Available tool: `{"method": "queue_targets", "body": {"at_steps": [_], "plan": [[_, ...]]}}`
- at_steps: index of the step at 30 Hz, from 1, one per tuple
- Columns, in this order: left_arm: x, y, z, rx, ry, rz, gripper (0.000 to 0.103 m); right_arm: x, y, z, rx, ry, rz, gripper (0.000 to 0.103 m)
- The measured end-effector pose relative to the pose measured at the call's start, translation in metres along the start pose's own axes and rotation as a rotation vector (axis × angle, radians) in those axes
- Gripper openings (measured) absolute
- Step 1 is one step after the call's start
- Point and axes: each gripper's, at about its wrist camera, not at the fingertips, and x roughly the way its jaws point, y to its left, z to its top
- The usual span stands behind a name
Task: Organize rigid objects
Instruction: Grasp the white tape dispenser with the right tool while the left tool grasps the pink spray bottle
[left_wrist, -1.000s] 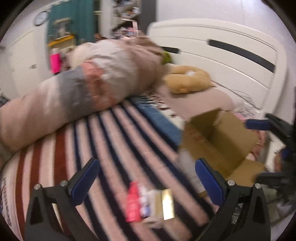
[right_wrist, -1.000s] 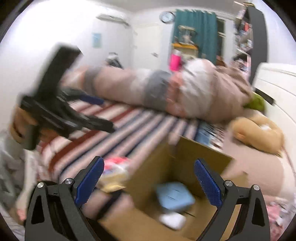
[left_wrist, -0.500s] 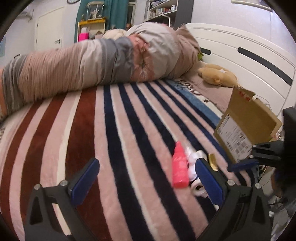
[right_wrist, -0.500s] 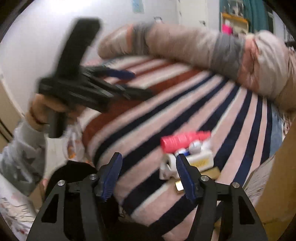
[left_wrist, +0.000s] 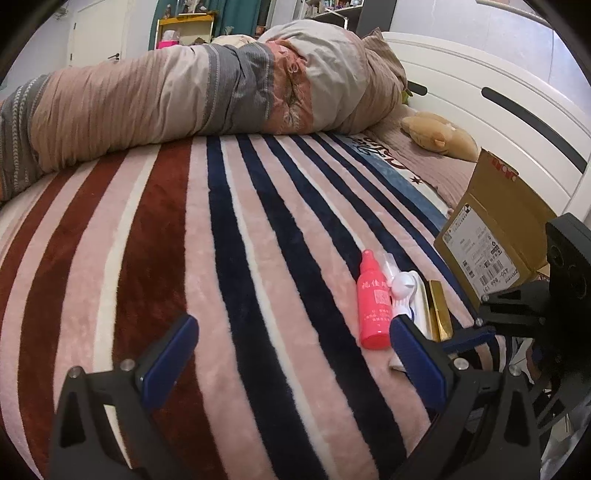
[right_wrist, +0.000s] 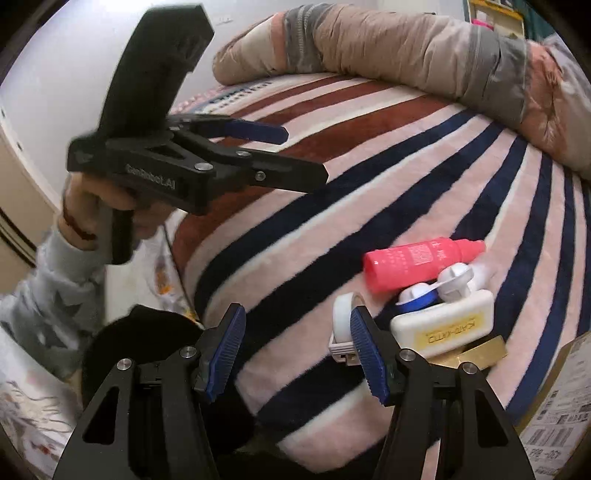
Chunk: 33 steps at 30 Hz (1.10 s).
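Observation:
A red spray bottle (left_wrist: 373, 301) (right_wrist: 421, 262) lies on the striped blanket beside a white box with a yellow label (right_wrist: 443, 326), a gold bar (left_wrist: 440, 310) (right_wrist: 480, 352), small white caps and a white tape roll (right_wrist: 343, 321). A cardboard box (left_wrist: 495, 229) stands to their right. My left gripper (left_wrist: 291, 354) is open and empty above the blanket, left of the pile. My right gripper (right_wrist: 297, 350) is open and empty at the bed's edge, just left of the tape roll; it also shows in the left wrist view (left_wrist: 472, 336).
A rolled duvet (left_wrist: 192, 92) lies across the far side of the bed. A tan plush toy (left_wrist: 439, 136) rests by the white headboard (left_wrist: 517, 99). The hand with the left gripper (right_wrist: 192, 162) is at the left of the right wrist view.
Both grippers swung from the cardboard box toward the pile of small items. The right gripper narrowed its opening, then came closer to the tape roll. The left gripper lowered toward the blanket.

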Motion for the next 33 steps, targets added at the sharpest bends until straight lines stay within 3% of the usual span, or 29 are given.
{"method": "queue_targets", "body": {"at_steps": [3, 7, 12, 18, 20, 21, 25, 30, 33], "plan": [[0.006, -0.001, -0.001, -0.003, 0.016, -0.017, 0.102, 0.003, -0.004, 0.001, -0.007, 0.003, -0.048, 0.056], [0.01, -0.002, 0.0, -0.007, 0.024, -0.019, 0.102, 0.002, -0.004, 0.001, -0.002, 0.001, 0.091, 0.056], [0.013, -0.002, 0.0, -0.009, 0.032, -0.017, 0.102, 0.017, -0.005, -0.001, -0.011, 0.037, -0.027, 0.056], [0.019, -0.006, -0.001, -0.01, 0.046, -0.029, 0.102, 0.03, -0.01, -0.007, -0.012, 0.104, 0.013, 0.056], [0.023, -0.008, -0.001, -0.008, 0.057, -0.05, 0.102, 0.034, -0.007, -0.007, -0.041, 0.126, -0.037, 0.036], [0.024, -0.01, 0.0, -0.006, 0.062, -0.056, 0.101, 0.033, -0.005, -0.008, -0.054, 0.125, -0.077, 0.036], [0.032, -0.024, -0.001, 0.026, 0.087, -0.091, 0.085, 0.001, 0.002, -0.005, -0.05, 0.057, -0.123, 0.036], [0.055, -0.049, 0.003, 0.082, 0.126, -0.119, 0.074, -0.09, 0.018, -0.002, -0.028, -0.118, -0.276, 0.036], [0.076, -0.06, 0.005, 0.103, 0.159, -0.086, 0.049, -0.155, 0.017, -0.004, 0.03, -0.248, -0.41, 0.036]]}}
